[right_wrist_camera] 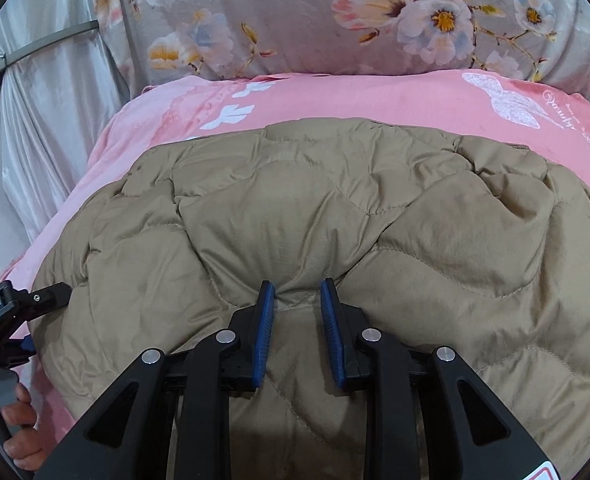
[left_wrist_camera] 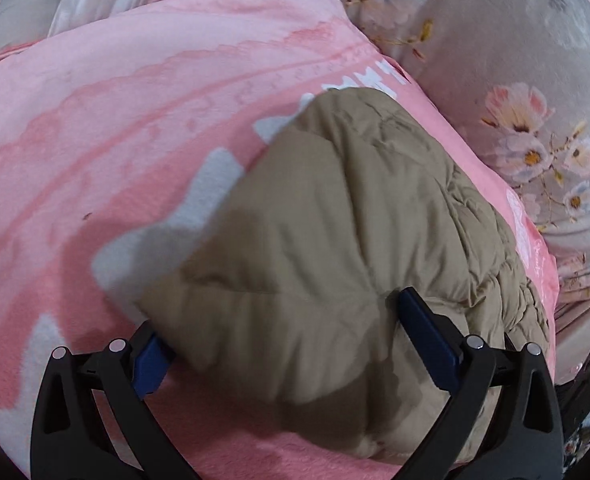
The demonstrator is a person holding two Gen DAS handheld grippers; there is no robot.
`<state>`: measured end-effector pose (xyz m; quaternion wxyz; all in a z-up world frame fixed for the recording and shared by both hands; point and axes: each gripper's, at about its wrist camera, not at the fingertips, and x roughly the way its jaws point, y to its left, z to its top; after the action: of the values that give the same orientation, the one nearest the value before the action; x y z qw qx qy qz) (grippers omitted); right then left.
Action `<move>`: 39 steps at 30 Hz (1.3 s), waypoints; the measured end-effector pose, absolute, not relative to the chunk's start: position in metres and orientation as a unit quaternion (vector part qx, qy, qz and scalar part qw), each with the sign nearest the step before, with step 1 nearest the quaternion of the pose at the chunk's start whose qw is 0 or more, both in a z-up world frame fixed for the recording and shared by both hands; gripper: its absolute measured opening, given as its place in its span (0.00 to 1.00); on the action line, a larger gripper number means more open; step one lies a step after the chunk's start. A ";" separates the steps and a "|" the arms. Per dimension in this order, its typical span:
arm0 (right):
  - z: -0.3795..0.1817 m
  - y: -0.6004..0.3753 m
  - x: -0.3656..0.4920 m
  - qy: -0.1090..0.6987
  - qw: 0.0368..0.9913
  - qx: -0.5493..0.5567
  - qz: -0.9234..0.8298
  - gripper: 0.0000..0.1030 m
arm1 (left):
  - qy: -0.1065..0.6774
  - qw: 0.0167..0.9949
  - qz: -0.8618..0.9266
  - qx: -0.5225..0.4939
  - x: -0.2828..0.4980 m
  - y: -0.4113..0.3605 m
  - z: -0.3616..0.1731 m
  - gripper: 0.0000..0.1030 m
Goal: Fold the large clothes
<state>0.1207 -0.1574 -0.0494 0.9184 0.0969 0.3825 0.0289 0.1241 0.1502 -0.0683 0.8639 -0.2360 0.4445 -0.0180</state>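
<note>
A tan quilted jacket (right_wrist_camera: 335, 216) lies spread on a pink blanket (right_wrist_camera: 335, 96) that covers a bed, filling the middle and lower part of the right wrist view. Behind the blanket, along the top of the frame, runs a grey flowered cover (right_wrist_camera: 279, 20), and at the far left hangs a silvery curtain (right_wrist_camera: 51, 92).

The right gripper (right_wrist_camera: 297, 294) rests low in the centre of that view with its jaws a little apart. A small pinch of jacket fabric rises between the blue pads; whether the pads press on it cannot be told.

In the left wrist view the jacket (left_wrist_camera: 335, 216) runs from the centre to the lower right, the pink blanket (left_wrist_camera: 115, 120) takes up the left and the flowered cover (left_wrist_camera: 515, 60) the upper right. The left gripper (left_wrist_camera: 283, 320) stands with its jaws wide apart, one on each side of a puffy end of the jacket; the right-hand pad touches the fabric, while the left-hand one sits at the jacket's edge. The same gripper shows at the lower left edge of the right wrist view, with a hand (right_wrist_camera: 19, 428) on its handle.
</note>
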 end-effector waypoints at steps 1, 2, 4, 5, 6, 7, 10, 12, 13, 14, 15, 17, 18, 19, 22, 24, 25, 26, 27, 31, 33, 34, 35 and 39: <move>-0.050 -0.155 0.124 0.381 0.919 0.094 0.028 0.24 | 0.445 0.865 -0.025 -0.229 0.125 0.146 -0.068 0.95; -0.050 -0.154 0.123 0.380 0.920 0.091 0.026 0.24 | 0.448 0.865 -0.034 -0.222 0.128 0.138 -0.067 0.95; -0.051 -0.154 0.126 0.381 0.920 0.092 0.026 0.24 | 0.449 0.867 -0.043 -0.211 0.130 0.129 -0.065 0.89; -0.051 -0.155 0.127 0.381 0.919 0.094 0.028 0.24 | 0.447 0.870 -0.043 -0.204 0.131 0.124 -0.062 0.85; -0.051 -0.156 0.128 0.381 0.919 0.099 0.030 0.24 | 0.443 0.873 -0.044 -0.197 0.129 0.120 -0.056 0.73; -0.052 -0.156 0.128 0.381 0.918 0.102 0.030 0.24 | 0.437 0.879 -0.041 -0.184 0.127 0.115 -0.048 0.60; -0.051 -0.158 0.130 0.382 0.918 0.107 0.033 0.24 | 0.414 0.897 -0.034 -0.152 0.121 0.103 -0.020 0.36; -0.047 -0.164 0.125 0.381 0.916 0.119 0.030 0.22 | 0.399 0.904 -0.044 -0.147 0.116 0.100 -0.002 0.27; -0.043 -0.169 0.120 0.384 0.913 0.133 0.030 0.18 | 0.391 0.907 -0.055 -0.144 0.113 0.098 0.009 0.24; -0.039 -0.175 0.113 0.386 0.909 0.155 0.039 0.09 | 0.384 0.911 -0.061 -0.140 0.111 0.097 0.017 0.22; -0.034 -0.182 0.104 0.389 0.903 0.177 0.052 0.05 | 0.375 0.915 -0.068 -0.132 0.106 0.095 0.026 0.20; -0.026 -0.192 0.082 0.397 0.892 0.201 0.078 0.00 | 0.360 0.921 -0.081 -0.123 0.099 0.092 0.041 0.19; -0.025 -0.195 0.072 0.404 0.886 0.210 0.092 0.00 | 0.352 0.924 -0.088 -0.122 0.096 0.090 0.047 0.18; -0.028 -0.196 0.065 0.413 0.879 0.217 0.101 0.00 | 0.346 0.926 -0.093 -0.121 0.094 0.089 0.051 0.18; -0.040 -0.191 0.058 0.432 0.868 0.215 0.118 0.01 | 0.326 0.931 -0.111 -0.117 0.082 0.079 0.067 0.16; -0.046 -0.187 0.060 0.436 0.865 0.219 0.121 0.02 | 0.315 0.933 -0.130 -0.112 0.074 0.069 0.079 0.15; -0.049 -0.185 0.064 0.438 0.862 0.224 0.125 0.02 | 0.310 0.935 -0.138 -0.103 0.071 0.062 0.083 0.15; -0.052 -0.183 0.067 0.439 0.859 0.230 0.131 0.03 | 0.302 0.938 -0.147 -0.091 0.065 0.055 0.089 0.15; -0.056 -0.182 0.072 0.441 0.853 0.241 0.142 0.02 | 0.292 0.940 -0.158 -0.076 0.057 0.045 0.097 0.15; -0.067 -0.185 0.084 0.437 0.835 0.288 0.168 0.02 | 0.277 0.937 -0.207 -0.044 0.043 0.003 0.112 0.15; -0.062 -0.192 0.076 0.436 0.834 0.297 0.160 0.02 | 0.275 0.933 -0.230 -0.025 0.041 -0.024 0.114 0.15; -0.058 -0.198 0.068 0.432 0.835 0.304 0.155 0.02 | 0.277 0.930 -0.242 -0.012 0.041 -0.042 0.114 0.15; -0.054 -0.205 0.058 0.427 0.837 0.308 0.150 0.02 | 0.281 0.926 -0.253 -0.001 0.044 -0.059 0.112 0.15; -0.035 -0.253 0.002 0.419 0.861 0.280 0.064 0.02 | 0.314 0.906 -0.284 0.020 0.060 -0.113 0.095 0.15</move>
<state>0.0015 -0.2531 -0.0354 0.8611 0.2804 0.4193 0.0644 0.0596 -0.1128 0.0952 0.9058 0.0201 0.3141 -0.2836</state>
